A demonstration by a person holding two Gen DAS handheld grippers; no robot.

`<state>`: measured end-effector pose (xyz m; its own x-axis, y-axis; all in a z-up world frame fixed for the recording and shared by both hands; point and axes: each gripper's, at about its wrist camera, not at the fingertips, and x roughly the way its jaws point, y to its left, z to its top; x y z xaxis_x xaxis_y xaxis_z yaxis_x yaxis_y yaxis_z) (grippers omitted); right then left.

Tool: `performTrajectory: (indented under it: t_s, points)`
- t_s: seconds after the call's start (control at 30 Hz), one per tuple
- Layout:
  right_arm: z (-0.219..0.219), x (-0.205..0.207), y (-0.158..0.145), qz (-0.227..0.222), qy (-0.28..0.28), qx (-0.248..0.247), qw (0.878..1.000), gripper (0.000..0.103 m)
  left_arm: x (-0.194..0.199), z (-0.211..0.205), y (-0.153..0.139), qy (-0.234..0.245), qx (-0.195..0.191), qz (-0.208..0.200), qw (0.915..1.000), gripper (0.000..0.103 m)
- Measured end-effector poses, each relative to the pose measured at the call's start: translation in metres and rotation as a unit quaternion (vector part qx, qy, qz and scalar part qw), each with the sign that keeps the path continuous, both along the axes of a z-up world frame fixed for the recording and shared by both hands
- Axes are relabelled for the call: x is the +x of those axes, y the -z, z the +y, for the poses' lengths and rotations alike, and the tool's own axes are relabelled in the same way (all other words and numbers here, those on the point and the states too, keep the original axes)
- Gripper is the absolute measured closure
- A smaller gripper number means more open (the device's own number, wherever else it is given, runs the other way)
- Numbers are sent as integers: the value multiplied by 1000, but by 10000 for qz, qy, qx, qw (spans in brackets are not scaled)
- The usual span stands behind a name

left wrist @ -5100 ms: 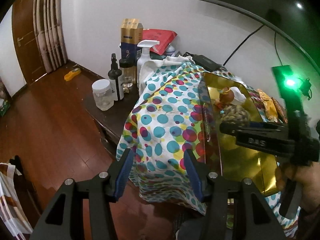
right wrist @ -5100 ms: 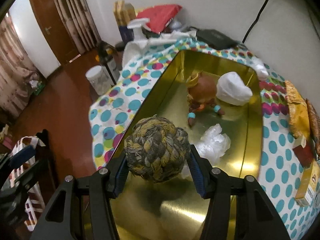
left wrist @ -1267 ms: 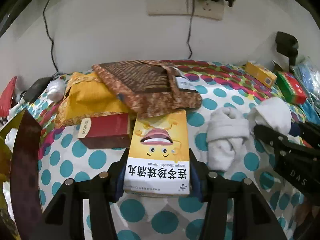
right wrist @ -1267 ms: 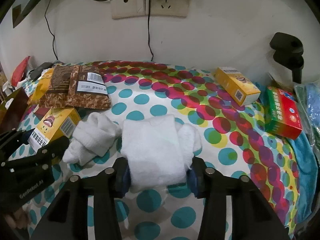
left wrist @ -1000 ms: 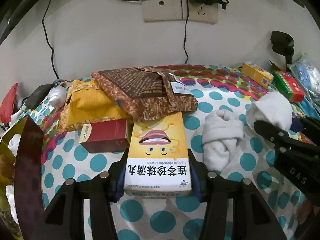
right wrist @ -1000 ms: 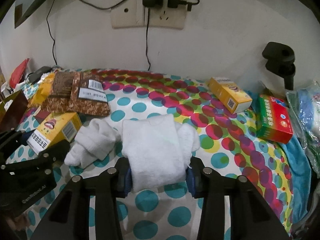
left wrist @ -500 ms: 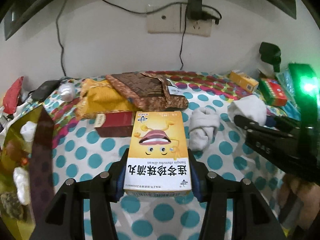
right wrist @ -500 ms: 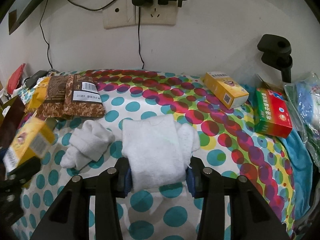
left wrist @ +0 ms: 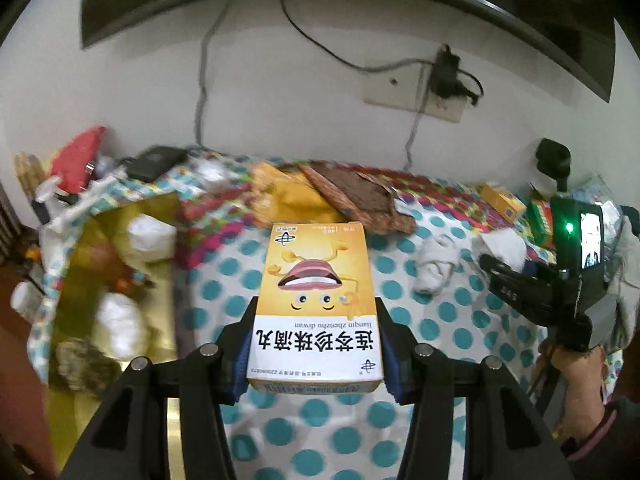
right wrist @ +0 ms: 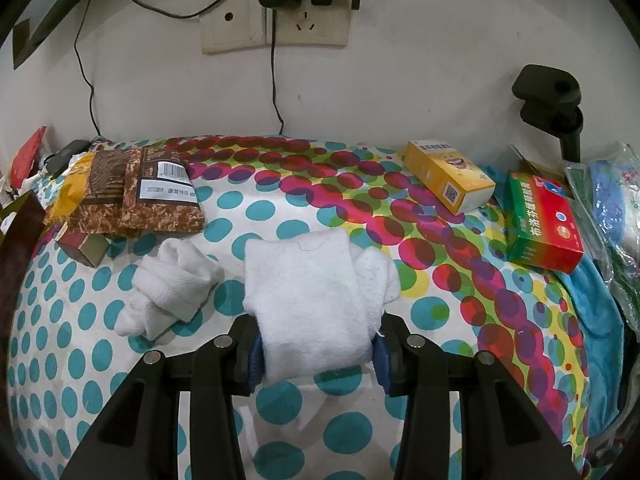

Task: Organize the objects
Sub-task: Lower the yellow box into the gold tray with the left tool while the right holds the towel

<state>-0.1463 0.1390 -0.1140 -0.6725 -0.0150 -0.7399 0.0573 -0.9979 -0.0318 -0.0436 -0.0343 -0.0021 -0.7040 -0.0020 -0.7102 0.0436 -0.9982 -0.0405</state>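
Medicine box [left wrist: 316, 304] clamped across its short sides in left gripper [left wrist: 316, 344], long axis pointing away toward the wall, held above the spotted cloth [left wrist: 420, 320]; gold tray [left wrist: 160, 216] lies to its left, nearer than right gripper [right wrist: 318, 350], clamped on white towel [right wrist: 308, 300].

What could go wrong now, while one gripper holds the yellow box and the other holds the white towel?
1. The left gripper pinches the yellow box only near its lower end; most of it juts forward, so it may tilt or slip.
2. The gold tin already holds several items; the box may land on them.
3. The right gripper grips the white towel at one edge; lifted, it may unfold and drag the rolled cloth beside it.
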Motion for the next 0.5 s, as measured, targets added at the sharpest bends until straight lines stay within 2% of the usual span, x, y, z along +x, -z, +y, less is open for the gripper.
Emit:
performTrajectory:
  t_s: [0.1,0.2,0.37,0.5]
  points:
    - [0,-1,2,-52,12,-5,10000,63,10,-23,-11,-241,107,103,9996,51]
    - [0,-1,2,-54,44,8,10000,63,19,-46,-15,-525,56,137,9985,51]
    - [-4,-4,4,-100,103,59,9999,62,30,-91,-12,-1023,253,61,9944,51]
    - [-6,-4,5,-115,136,92,9998,62,34,-110,-7,-1276,232,8,9916,51]
